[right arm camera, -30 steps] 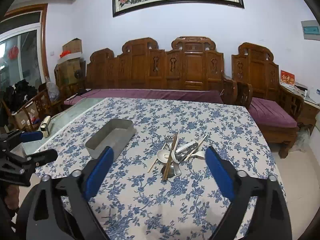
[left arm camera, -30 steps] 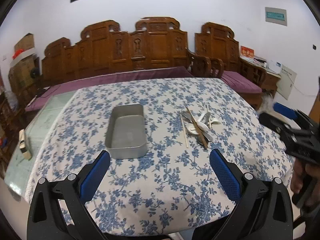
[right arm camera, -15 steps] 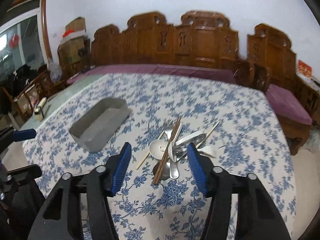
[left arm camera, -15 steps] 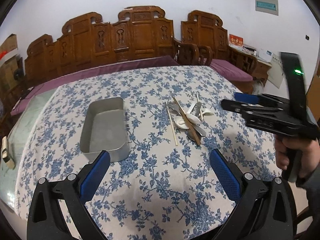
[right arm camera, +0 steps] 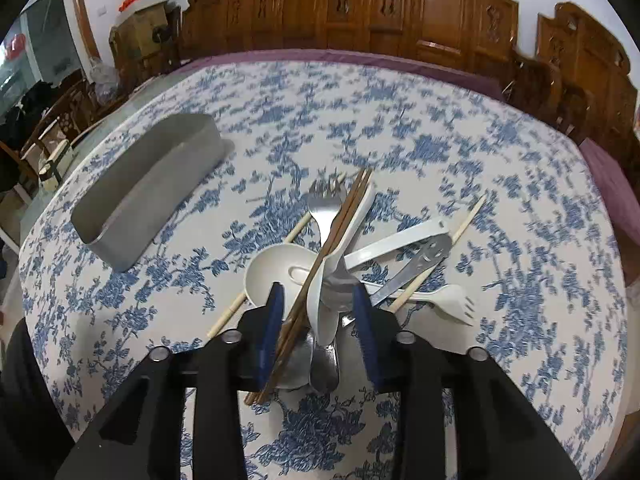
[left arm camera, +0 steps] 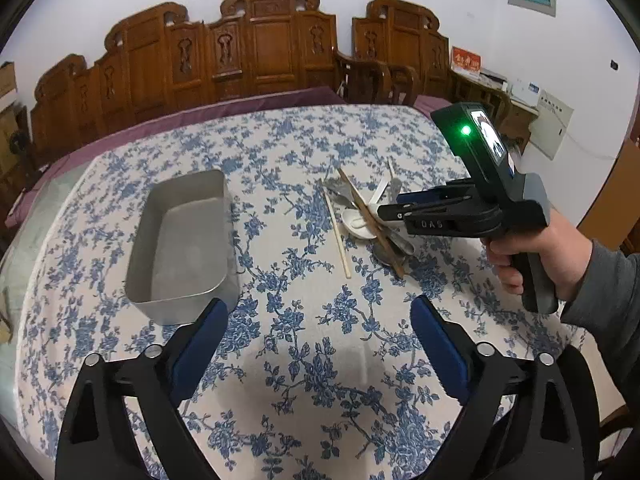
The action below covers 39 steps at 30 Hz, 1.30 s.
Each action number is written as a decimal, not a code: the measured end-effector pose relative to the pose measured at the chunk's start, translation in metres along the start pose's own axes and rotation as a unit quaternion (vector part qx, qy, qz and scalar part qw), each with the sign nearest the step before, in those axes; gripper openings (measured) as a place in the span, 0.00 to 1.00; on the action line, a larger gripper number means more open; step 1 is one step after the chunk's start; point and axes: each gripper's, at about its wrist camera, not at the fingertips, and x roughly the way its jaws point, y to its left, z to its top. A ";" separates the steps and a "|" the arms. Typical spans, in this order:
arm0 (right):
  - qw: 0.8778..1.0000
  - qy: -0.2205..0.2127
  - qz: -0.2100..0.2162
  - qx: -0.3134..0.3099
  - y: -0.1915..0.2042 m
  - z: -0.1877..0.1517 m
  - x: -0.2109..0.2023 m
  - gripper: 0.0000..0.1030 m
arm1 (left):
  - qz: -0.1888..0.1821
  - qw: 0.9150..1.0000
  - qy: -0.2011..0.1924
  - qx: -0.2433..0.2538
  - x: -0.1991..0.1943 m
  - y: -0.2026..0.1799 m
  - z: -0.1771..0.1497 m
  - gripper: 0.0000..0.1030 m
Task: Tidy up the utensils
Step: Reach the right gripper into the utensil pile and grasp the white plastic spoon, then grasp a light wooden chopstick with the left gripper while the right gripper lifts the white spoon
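Observation:
A mixed pile of utensils (left arm camera: 360,216) lies on the flowered tablecloth, right of an empty metal tray (left arm camera: 140,292). My right gripper (right arm camera: 318,294) hovers low over the near end of the pile, its jaws closing. A pair of brown chopsticks (right arm camera: 340,220), a white spoon (right arm camera: 360,216) and a metal spoon sit between the pads without visible pressure. A metal fork (right arm camera: 326,204), a white soup spoon (right arm camera: 272,268) and a white plastic fork (right arm camera: 452,300) lie around them. My left gripper (left arm camera: 318,312) hangs wide over bare cloth near the tray's corner, narrowing slightly, with nothing between its pads.
The metal tray (right arm camera: 152,196) stands left of the pile. Two pale chopsticks (right arm camera: 464,224) stick out of the heap. A person's hand (left arm camera: 540,248) holds the right gripper (left arm camera: 388,210). A carved wooden bench (left arm camera: 264,44) with purple cushions runs behind the table.
The right gripper dropped and advanced onto the pile while its jaws narrowed from wide to about the pile's width. The left gripper sank closer to the table, beside the tray.

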 end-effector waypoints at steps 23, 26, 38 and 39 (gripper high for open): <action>0.997 -0.047 0.038 -0.040 -0.001 -0.044 -0.050 0.07 | 0.001 0.998 0.070 0.005 0.087 -0.017 0.001 0.76; 0.998 -0.039 0.035 -0.043 -0.003 -0.056 -0.047 0.07 | 0.002 0.997 0.076 0.004 0.097 -0.017 0.003 0.73; 0.997 -0.045 0.051 -0.033 -0.002 -0.084 -0.050 0.02 | 0.011 0.996 0.086 0.004 0.120 -0.021 0.011 0.68; 0.997 -0.041 0.046 -0.038 -0.002 -0.085 -0.049 0.02 | 0.014 0.996 0.088 0.005 0.124 -0.022 0.012 0.68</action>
